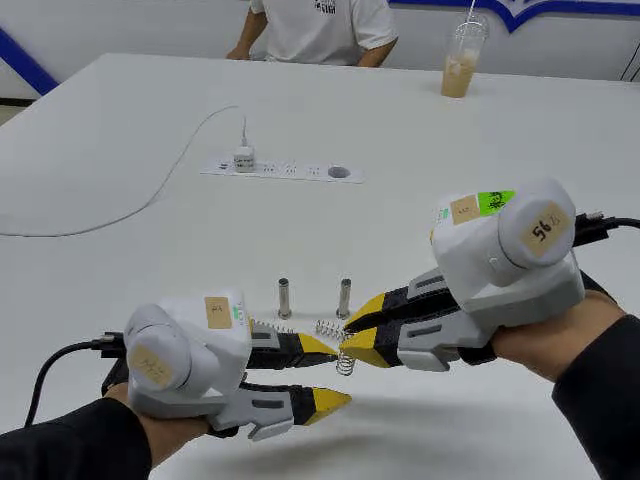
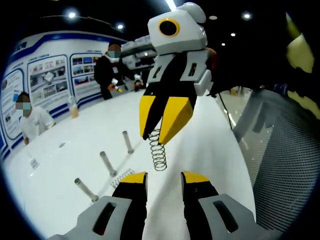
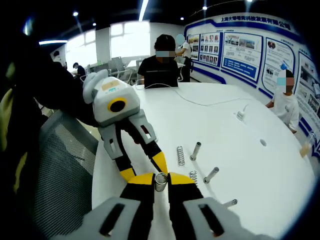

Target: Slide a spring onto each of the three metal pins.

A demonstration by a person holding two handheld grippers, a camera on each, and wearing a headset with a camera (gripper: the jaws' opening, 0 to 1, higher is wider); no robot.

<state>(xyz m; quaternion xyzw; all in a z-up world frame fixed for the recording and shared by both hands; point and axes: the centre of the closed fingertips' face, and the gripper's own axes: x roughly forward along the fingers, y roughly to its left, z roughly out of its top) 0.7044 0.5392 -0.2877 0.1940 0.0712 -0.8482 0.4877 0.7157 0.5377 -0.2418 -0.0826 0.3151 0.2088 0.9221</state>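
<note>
So the right gripper was clamped on the top coils of a small spring, which dangled from the tips just on the near side of the three metal pins. The left gripper sat with its jaws apart and nothing in them, right next to that spring and also on the near side of the pins. All three pins looked bare, standing upright in a row. Two more springs lay loose on the tabletop just beside the pins. My guess is that a spring this thin weighs basically nothing, squashes or bends if you pinch hard, and would ping away if it slips. I'd hold it lightly by the end coils so the open bottom can drop over a pin. The white table looked smooth and probably slick, so a dropped spring could roll. Beyond the pins were a power strip with a cable and an iced drink cup, and a person sat well behind the pins.
</note>
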